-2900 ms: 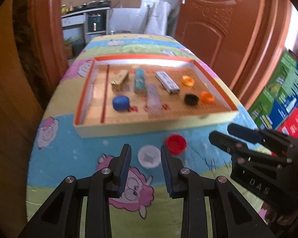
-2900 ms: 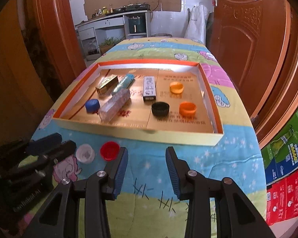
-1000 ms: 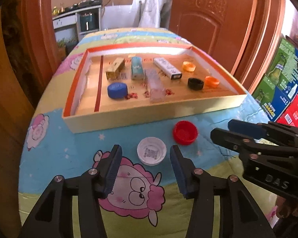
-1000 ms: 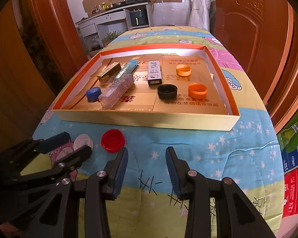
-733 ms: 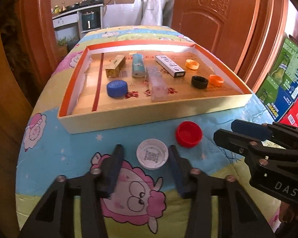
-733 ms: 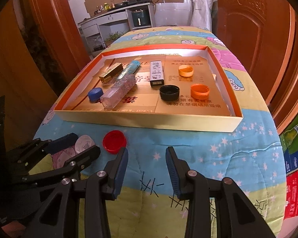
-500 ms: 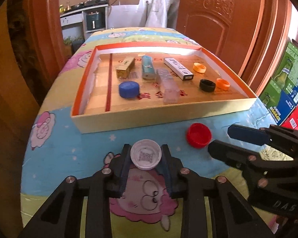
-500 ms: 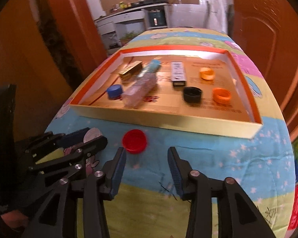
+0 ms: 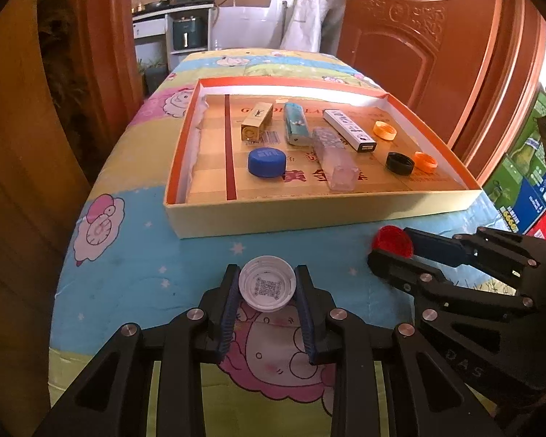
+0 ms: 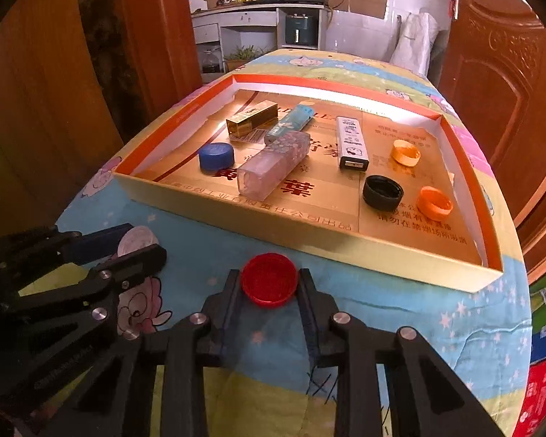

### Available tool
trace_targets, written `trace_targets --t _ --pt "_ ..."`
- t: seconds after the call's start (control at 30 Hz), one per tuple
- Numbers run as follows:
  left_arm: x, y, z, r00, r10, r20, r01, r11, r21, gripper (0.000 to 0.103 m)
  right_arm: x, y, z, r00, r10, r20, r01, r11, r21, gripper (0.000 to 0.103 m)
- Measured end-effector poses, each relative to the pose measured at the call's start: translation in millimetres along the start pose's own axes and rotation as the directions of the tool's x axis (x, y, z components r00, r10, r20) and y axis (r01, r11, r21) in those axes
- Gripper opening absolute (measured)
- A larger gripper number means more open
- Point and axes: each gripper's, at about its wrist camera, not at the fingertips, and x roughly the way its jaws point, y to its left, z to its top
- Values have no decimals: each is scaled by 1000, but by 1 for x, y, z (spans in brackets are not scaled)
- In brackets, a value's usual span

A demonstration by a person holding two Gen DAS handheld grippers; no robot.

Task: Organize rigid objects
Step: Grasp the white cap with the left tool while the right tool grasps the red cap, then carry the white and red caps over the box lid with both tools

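Observation:
My left gripper [image 9: 267,291] is shut on a white bottle cap [image 9: 266,287], open side up, just over the cartoon tablecloth in front of the tray. My right gripper [image 10: 268,284] is shut on a red bottle cap [image 10: 269,279], close to the tray's near wall. The red cap [image 9: 391,241] and the right gripper [image 9: 393,249] also show in the left wrist view; the white cap [image 10: 137,241] and the left gripper [image 10: 138,245] show in the right wrist view. The shallow orange-rimmed cardboard tray [image 9: 309,218] holds a blue cap [image 9: 266,161], a black cap [image 9: 399,162] and two orange caps [image 9: 425,161].
The tray also holds a gold box [image 9: 257,122], a teal lighter [image 9: 295,128], a clear plastic case [image 9: 334,158] and a white lighter [image 9: 350,135]. Wooden door frames stand at both sides. Coloured cartons [image 9: 520,182] stand on the floor at the right.
Both grippers have moved forward and closed: the left on the white cap, the right on the red cap, which lay free between its open fingers half a second ago.

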Motion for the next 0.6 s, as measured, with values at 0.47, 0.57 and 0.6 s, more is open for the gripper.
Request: trace_targets --t 0.47,0.57,0.6 --pt "-17 -2 1 1000 -2 22 3 1000 -20 31 -25 -3 -7 1000 9 13 -9 999 46 30" --pt "-25 -3 2 999 1 32 -1 1000 -21 31 -34 -3 -8 1000 6 20 -7 999 49 30" --pt "-27 -3 3 999 1 36 0 1000 -23 31 -36 -3 -8 1000 6 23 -7 999 50 30"
